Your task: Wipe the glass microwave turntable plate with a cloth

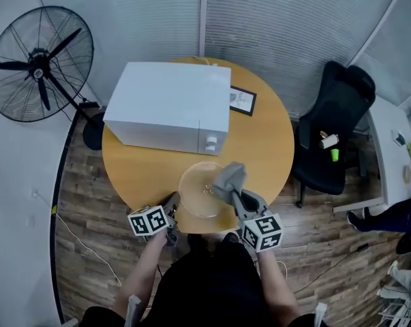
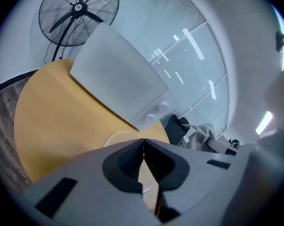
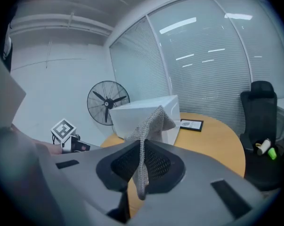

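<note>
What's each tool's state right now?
Left tool: closed, tips meeting, nothing visibly between them.
Right tool: closed on the grey cloth.

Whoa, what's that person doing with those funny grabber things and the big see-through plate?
A person is cleaning up with a gripper in each hand. The glass plate is out of the white microwave, in front of it near the round table's edge. The right gripper pinches a grey cloth held over the plate's right side. The left gripper is shut at the plate's left edge; whether it grips the rim can't be told.
</note>
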`<state>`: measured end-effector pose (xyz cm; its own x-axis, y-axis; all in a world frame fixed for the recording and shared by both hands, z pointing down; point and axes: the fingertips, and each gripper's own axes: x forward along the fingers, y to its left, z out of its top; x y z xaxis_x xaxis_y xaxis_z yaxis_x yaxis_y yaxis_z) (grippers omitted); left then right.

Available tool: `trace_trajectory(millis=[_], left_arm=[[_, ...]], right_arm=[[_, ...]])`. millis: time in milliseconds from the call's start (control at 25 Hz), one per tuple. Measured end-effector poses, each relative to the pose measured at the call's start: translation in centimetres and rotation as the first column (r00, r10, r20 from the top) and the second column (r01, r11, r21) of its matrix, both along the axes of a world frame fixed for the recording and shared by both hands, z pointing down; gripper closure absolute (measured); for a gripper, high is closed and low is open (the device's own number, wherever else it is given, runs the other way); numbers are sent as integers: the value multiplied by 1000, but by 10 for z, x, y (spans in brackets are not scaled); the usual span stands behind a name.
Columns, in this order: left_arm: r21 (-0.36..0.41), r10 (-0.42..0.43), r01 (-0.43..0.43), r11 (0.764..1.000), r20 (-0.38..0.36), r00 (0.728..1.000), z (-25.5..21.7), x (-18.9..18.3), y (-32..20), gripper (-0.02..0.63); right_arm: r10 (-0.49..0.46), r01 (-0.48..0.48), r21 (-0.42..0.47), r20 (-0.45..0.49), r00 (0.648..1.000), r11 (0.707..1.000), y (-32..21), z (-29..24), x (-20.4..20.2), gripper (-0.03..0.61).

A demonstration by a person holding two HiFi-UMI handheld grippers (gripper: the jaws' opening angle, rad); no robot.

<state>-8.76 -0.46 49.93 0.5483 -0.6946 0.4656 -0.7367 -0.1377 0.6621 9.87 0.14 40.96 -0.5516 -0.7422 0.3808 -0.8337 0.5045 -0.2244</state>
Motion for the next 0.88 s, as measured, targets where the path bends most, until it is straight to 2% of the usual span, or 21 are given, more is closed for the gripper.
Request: trace_trajectory(millis=[120, 240, 360, 520, 680, 880], left_arm=[[141, 48, -51, 989, 22, 999, -57, 13, -14, 617], [260, 79, -92, 961, 62, 995, -108, 21, -24, 617], [346, 92, -125, 930, 110, 990, -149, 25, -31, 617], [426, 105, -178, 887, 189, 976, -196, 29, -35, 617], [485, 108, -214, 848, 237, 966, -229, 32, -36, 617], [514, 95, -226, 827, 269, 958, -242, 29, -38, 617]], right_arm=[[8, -9, 74, 11, 1000, 997, -13, -36, -1, 555], [11, -13, 138, 18, 1000, 990, -22, -68, -1, 555], [13, -18, 188, 25, 1000, 982, -27, -94, 1, 557], [8, -15, 234, 30, 1000, 972, -33, -122, 1, 557], [1, -10, 264, 32, 999, 965, -34, -140, -1, 557], [-7, -3, 269, 36, 999, 963, -33, -147, -5, 558]])
